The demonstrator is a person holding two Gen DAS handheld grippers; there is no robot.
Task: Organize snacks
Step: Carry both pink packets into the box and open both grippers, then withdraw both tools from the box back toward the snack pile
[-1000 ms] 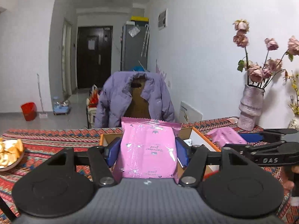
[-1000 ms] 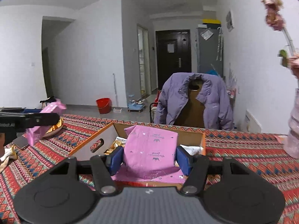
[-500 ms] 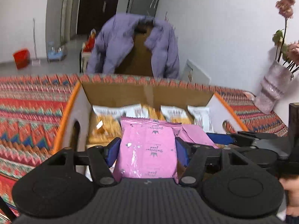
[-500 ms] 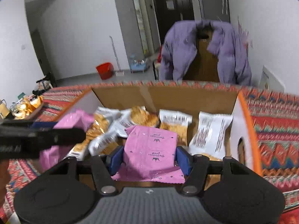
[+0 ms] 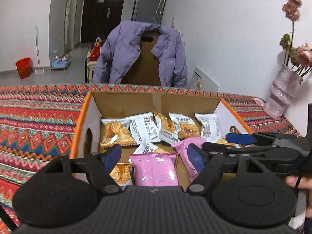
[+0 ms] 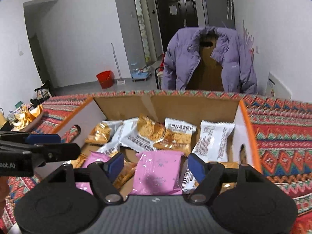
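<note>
An open cardboard box (image 5: 124, 103) with orange-edged flaps sits on the patterned tablecloth and holds several white-and-orange snack packets (image 5: 148, 128). My left gripper (image 5: 154, 156) is open above the box; a pink packet (image 5: 154, 170) lies loose between its fingers, inside the box. My right gripper (image 6: 156, 161) is also open over the box (image 6: 175, 105), with another pink packet (image 6: 158, 172) lying free below it. Each gripper shows from the side in the other's view: the right one (image 5: 253, 142), the left one (image 6: 39, 148).
A chair with a purple jacket (image 5: 142, 52) stands behind the table. A vase of dried roses (image 5: 282, 91) stands at the far right of the table. A bowl of orange peel (image 6: 27, 115) sits at the far left. A red bucket (image 5: 23, 67) is on the floor.
Both grippers moved over the box and opened. The two pink packets they held dropped into the box.
</note>
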